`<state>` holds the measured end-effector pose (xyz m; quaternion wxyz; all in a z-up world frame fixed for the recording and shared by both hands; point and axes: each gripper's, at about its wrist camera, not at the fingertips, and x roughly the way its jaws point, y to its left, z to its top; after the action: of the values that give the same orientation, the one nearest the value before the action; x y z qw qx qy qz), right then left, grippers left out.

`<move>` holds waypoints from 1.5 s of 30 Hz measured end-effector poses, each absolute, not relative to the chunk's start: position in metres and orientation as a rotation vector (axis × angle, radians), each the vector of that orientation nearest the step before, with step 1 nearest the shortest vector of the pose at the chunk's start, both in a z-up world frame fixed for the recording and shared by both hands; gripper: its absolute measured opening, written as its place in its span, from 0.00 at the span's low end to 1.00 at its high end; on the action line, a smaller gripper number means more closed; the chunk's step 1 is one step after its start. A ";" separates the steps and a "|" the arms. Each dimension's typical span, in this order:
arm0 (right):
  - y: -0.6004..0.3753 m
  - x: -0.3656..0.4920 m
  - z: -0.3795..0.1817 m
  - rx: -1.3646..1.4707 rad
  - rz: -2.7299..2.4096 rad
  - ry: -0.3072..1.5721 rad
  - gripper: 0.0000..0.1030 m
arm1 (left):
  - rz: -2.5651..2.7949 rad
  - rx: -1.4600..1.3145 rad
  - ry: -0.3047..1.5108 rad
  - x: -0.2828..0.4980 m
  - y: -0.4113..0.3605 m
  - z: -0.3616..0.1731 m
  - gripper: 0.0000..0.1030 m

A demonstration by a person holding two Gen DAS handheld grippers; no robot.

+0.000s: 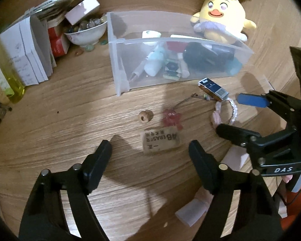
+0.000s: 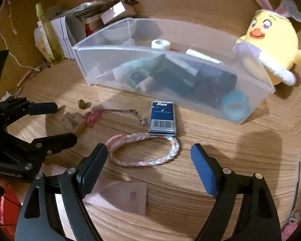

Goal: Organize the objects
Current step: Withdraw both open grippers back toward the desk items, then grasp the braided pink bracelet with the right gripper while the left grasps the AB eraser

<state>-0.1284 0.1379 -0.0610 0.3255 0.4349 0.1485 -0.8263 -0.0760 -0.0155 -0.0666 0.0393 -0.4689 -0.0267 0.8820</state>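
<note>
Both grippers hover with jaws apart and empty: left gripper over the eraser, right gripper over the braided loop. Next, I'd guess: close, lift into the clear bin.

Yellow plush chick, navy box, pastel-braided (seemingly pink-white-blue) cord loop.

A home is suggested, most likely a desk or table in a living room or bedroom. A wood-grain tabletop is seen, cluttered with personal odds and ends: a yellow chick plush toy with bunny ears, a ceramic bowl of glass marbles, stacked paper boxes, a clear plastic storage bin filled with small household items, and a braided cord bracelet.
</note>
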 end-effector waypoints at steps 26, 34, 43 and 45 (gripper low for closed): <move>0.149 -0.124 -0.051 1.056 -2.195 0.310 0.07 | 2.758 -1.289 -0.123 -0.060 -0.020 -0.045 0.39; 0.153 -0.110 -0.020 0.941 -2.212 0.278 0.07 | 2.794 -1.182 -0.140 -0.058 -0.018 -0.020 0.39; 0.165 -0.108 0.011 0.844 -2.249 0.216 0.07 | 2.819 -1.096 -0.169 -0.065 -0.014 0.002 0.39; 0.167 -0.111 0.017 0.826 -2.259 0.206 0.07 | 2.825 -1.083 -0.161 -0.068 -0.012 0.006 0.39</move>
<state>-0.1107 0.1673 0.0168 0.3557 0.3200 0.0798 -0.8745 -0.0678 -0.0118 0.0060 0.0559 -0.3568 -0.0531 0.9310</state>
